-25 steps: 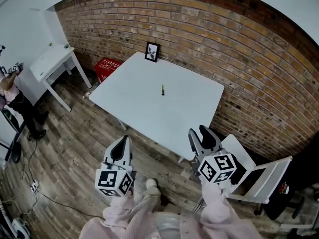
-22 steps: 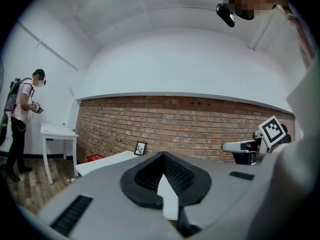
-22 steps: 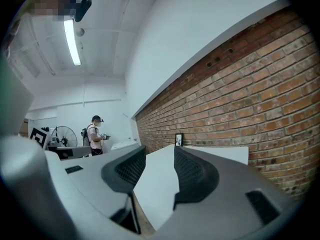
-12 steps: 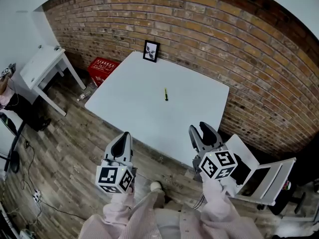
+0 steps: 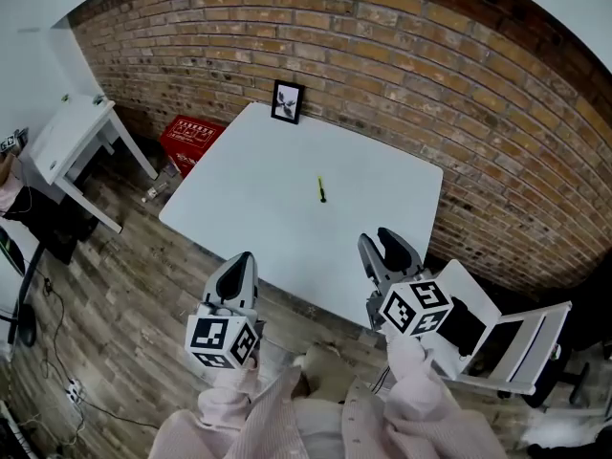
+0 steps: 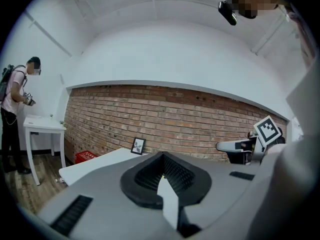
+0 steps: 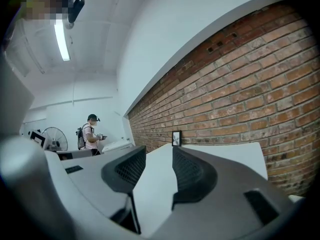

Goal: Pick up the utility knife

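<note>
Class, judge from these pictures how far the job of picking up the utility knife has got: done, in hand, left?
Done: nothing; the utility knife lies untouched on the white table. In hand: neither gripper holds anything; the right gripper has its jaws apart, the left gripper has them together, both well short of the knife. Left: reach out, close on the knife, lift it.

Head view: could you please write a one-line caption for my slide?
Left gripper shut, right gripper open, both short of the white table where the utility knife lies.
</note>
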The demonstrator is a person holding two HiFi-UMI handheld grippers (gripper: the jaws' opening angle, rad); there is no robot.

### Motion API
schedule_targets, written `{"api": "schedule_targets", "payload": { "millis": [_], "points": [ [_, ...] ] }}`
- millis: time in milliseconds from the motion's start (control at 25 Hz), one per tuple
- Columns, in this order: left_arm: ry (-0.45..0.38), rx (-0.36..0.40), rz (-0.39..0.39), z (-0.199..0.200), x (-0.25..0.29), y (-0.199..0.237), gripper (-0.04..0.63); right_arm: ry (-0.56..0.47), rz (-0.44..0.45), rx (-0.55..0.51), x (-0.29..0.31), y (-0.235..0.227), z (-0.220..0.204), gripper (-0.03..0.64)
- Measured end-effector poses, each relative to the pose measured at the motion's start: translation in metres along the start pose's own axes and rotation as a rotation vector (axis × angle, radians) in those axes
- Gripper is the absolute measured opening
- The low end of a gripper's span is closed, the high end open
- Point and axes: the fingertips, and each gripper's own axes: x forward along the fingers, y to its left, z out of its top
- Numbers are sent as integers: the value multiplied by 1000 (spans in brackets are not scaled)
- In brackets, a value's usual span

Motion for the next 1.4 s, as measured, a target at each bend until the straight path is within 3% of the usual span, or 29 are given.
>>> {"api": "schedule_targets", "payload": {
  "millis": [520,1400],
  "points": [
    [40,-28,-14,-8,54,41,-6,71,-24,8,72,-17,-13,169],
    [208,-83,-53,-44,187,98,-6,289,-64,67,203,-67,-62,169]
  ]
}}
